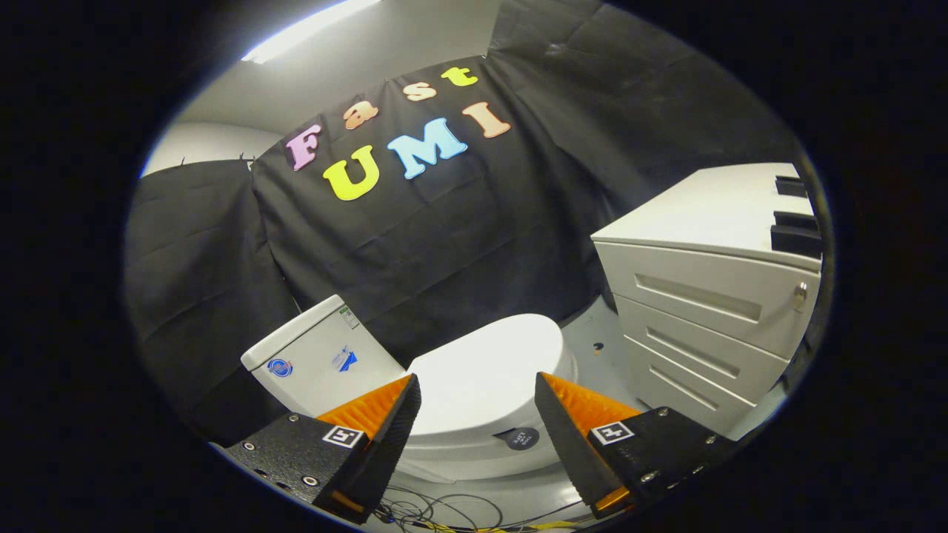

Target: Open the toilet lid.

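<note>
Toilet lid [485,374] lies flat and closed on the bowl, seen in the gripper view just beyond the fingers, in the gap between them. The gripper [478,389] is held apart, empty, touching nothing. The tank [318,355] stands at ten o'clock from the lid, against the black cloth wall [459,229].

To do this step well, I judge the fingers should go to the lid's free front edge, the end far from the tank, catch under the rim or pinch it, then swing it up in an arc toward the tank without forcing the hinge.

A white drawer cabinet [703,318] stands at two o'clock from the lid, just beside the toilet. Thin cables [437,511] lie on the grey floor [600,355] below the fingers.
</note>
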